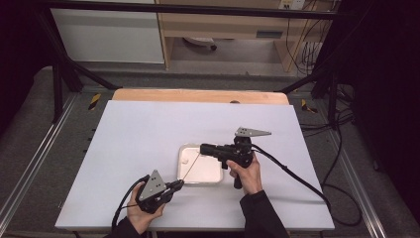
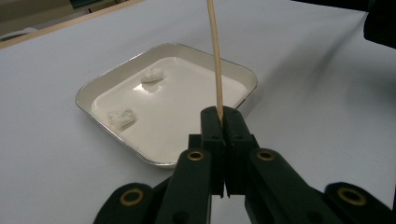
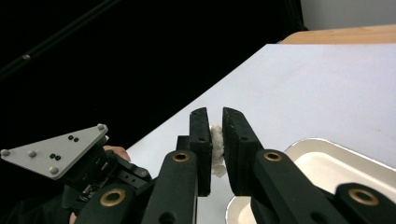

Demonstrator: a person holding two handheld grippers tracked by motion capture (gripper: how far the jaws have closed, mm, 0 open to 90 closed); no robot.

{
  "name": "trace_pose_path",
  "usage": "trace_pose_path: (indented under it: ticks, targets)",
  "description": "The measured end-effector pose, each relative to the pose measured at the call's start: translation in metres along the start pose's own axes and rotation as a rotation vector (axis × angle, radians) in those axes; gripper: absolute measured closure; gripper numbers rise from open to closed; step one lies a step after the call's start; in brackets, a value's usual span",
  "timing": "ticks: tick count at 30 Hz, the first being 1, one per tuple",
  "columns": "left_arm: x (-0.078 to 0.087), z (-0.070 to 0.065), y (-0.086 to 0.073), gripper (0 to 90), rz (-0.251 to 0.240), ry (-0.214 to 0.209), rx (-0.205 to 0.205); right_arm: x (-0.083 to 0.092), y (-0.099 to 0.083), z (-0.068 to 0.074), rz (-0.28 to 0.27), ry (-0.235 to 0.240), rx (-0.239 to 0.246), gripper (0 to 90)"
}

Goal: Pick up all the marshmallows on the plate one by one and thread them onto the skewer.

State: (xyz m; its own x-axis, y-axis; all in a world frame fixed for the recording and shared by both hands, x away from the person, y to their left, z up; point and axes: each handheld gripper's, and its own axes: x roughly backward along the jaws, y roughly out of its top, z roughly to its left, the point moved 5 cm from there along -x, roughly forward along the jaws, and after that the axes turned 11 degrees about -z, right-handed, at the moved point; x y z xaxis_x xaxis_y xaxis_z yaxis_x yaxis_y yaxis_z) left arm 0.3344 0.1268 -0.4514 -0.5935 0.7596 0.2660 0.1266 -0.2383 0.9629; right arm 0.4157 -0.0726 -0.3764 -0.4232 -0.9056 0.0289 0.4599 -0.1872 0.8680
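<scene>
Up close, left gripper (image 2: pixel 223 116) fingers pinch a skewer (image 2: pixel 215 56) — right gripper (image 3: pixel 215 135) fingers squeeze a white lump (image 3: pixel 216 142).

Bright, even overhead light on the white surface (image 1: pixel 148 148); dark surroundings left and right. Soft shadows beside the tray (image 2: pixel 93 95), mild glare on its rim. Slightly soft focus, near tool parts blurred.

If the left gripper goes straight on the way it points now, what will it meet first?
Probably the near rim of the white tray, just ahead of the left gripper, which is shut on a wooden skewer. How high the gripper is above that rim is unclear.
</scene>
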Motion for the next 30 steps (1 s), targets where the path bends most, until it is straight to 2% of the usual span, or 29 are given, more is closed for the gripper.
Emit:
trace_pose_path:
  ticks: [4, 11, 19, 30]
  targets:
    - [-0.001, 0.000, -0.001, 88.8, 0.009, 0.000, -0.004, -0.001, -0.004, -0.004, 0.013, 0.027, -0.058, 83.6]
    - [-0.003, 0.001, -0.003, 88.9, 0.028, 0.010, -0.009, -0.002, -0.010, -0.001, 0.043, 0.072, -0.079, 84.6]
    - [-0.005, -0.001, -0.004, 88.9, 0.052, 0.017, -0.019, -0.001, -0.015, 0.002, 0.071, 0.086, -0.060, 84.7]
    - [-0.008, -0.002, -0.007, 88.9, 0.080, 0.017, -0.028, 0.001, -0.022, 0.007, 0.085, 0.095, 0.013, 84.8]
